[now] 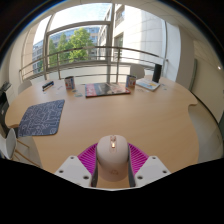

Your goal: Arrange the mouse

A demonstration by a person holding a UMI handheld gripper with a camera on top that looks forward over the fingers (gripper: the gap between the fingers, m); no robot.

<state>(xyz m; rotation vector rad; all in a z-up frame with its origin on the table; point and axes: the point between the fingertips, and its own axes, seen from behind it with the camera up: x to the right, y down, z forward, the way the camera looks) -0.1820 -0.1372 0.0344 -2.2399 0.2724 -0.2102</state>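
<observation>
A pale pinkish-white computer mouse [112, 158] sits between my gripper's [112, 165] two fingers, its scroll wheel facing up. The magenta pads [88, 157] press against both of its sides, so the fingers are shut on it. The mouse is held above the near part of a light wooden table [150, 115]. A dark patterned mouse mat [42, 117] lies on the table to the left, well beyond the fingers.
Across the table lie a magazine or book [106, 89], a dark upright item [70, 84] and a laptop [150, 80] at the far right. A chair [15, 145] stands at the left. Large windows with a railing are behind.
</observation>
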